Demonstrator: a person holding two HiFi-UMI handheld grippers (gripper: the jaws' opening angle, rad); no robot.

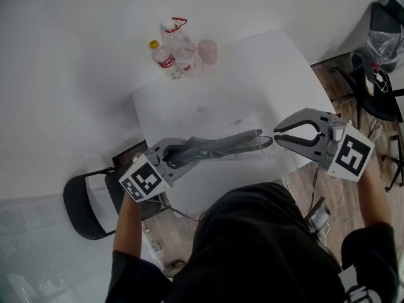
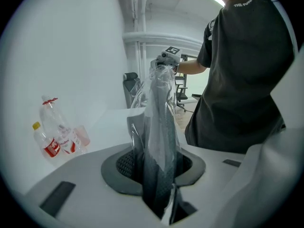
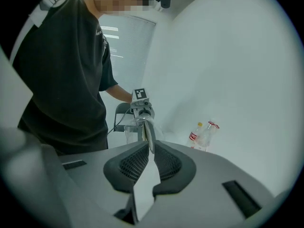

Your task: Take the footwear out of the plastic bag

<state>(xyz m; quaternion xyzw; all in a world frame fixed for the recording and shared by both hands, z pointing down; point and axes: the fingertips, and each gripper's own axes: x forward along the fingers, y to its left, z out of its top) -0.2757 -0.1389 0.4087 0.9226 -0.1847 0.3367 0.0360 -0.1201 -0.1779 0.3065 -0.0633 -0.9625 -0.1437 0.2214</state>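
L gripper (image 1: 180,155) jaws squeezed footwear (image 1: 218,145) thru plastic bag (image 1: 249,145). R gripper (image 1: 278,135) jaws shut tight on thin bag end. Bag w/ footwear hung in air betw. both, above tabletop (image 1: 252,68). Footwear not out yet. Risk: slippy plastic could slide from R jaws, or rip if pulled too hard. Then bag flops, footwear stuck inside.
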